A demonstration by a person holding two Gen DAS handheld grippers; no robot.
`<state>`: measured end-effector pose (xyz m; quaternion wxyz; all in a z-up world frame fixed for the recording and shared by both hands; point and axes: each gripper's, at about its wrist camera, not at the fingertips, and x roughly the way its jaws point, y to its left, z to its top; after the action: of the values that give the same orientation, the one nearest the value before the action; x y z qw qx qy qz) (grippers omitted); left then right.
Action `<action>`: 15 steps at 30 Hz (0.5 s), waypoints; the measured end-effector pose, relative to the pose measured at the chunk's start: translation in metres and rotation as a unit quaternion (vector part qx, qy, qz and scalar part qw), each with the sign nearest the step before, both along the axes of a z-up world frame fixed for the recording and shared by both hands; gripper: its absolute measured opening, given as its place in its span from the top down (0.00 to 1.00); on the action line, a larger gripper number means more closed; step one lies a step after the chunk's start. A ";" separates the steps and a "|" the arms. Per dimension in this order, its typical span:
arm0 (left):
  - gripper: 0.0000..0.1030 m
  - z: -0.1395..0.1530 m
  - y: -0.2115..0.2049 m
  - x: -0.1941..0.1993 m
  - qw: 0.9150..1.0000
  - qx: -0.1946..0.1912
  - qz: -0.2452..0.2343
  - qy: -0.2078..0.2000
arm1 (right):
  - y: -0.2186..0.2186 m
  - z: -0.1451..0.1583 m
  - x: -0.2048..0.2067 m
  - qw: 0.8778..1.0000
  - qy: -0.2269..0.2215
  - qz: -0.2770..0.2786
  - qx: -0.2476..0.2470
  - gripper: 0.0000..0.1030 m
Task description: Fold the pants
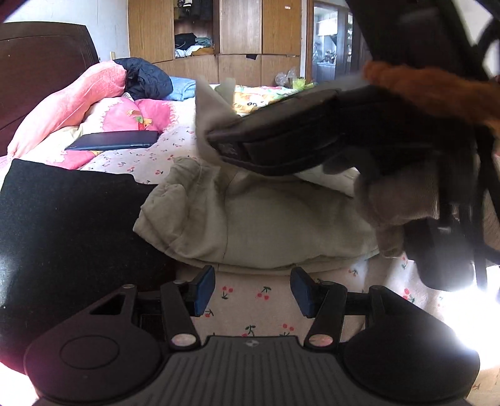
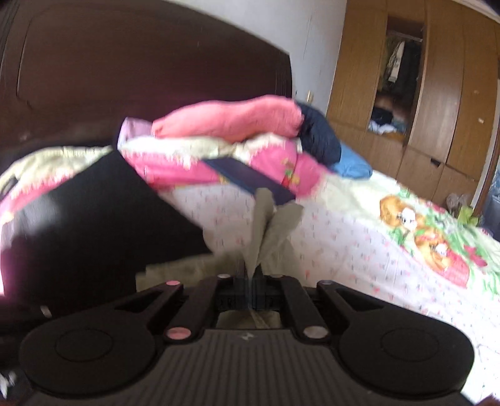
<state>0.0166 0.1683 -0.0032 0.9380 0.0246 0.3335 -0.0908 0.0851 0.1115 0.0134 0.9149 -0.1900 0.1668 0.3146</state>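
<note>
Blue-padded fingers of the left gripper (image 1: 252, 290) stand apart over the cherry-print bedsheet (image 1: 250, 299), with nothing between them; the near hem of the pale khaki cotton pants (image 1: 265, 225) lies just beyond their tips. Those pants sit bunched in the middle of the bed, partly doubled over, one edge lifted. In the right wrist view the right gripper (image 2: 251, 282) has its jaws pressed together on a pinched fold of that same cloth, which stands up from the tips in a limp peak; the left wrist view shows it as a dark body crossing above the heap. Judging by the soft wrinkles and the way the fabric droops, the pants are light, floppy and not slippery, so they should follow a pull but sag and crease wherever unsupported. A grip through both layers at a hem or waistband corner looks safest, with the free left claw taking the near edge to keep the fold square. Beside the pants lies a flat black cloth (image 1: 62, 225), and farther off a dark blue tablet (image 1: 115, 140) rests against pink bedding (image 1: 78, 96). At the far wall, an open compartment in the wooden wardrobe (image 1: 240, 28) holds what seems to be heaped clothing, though blur hides detail.
</note>
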 end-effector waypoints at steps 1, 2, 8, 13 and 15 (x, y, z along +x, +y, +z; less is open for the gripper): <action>0.35 0.001 0.002 -0.001 1.000 -0.003 -0.003 0.000 | 0.010 -0.005 -0.001 0.999 0.000 0.020 -0.032 0.96; 0.35 0.002 0.004 -0.002 1.000 -0.001 -0.005 -0.001 | 0.020 -0.014 0.001 0.997 0.018 0.038 -0.067 0.95; 0.35 0.000 0.011 -0.016 1.000 0.016 -0.004 0.004 | 0.003 -0.020 0.007 0.994 0.106 0.027 -0.027 0.84; 0.35 0.020 0.011 -0.020 0.999 -0.004 -0.011 -0.036 | -0.075 0.006 0.005 0.990 0.122 -0.061 0.032 0.79; 0.35 0.032 0.007 -0.019 0.998 -0.008 -0.018 -0.066 | -0.109 0.010 0.018 0.985 0.126 -0.111 0.034 0.79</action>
<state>-0.0022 0.1754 0.0286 0.9563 0.0292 0.2700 -0.1084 0.1028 0.0024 0.0234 0.9216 -0.0981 0.2901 0.2385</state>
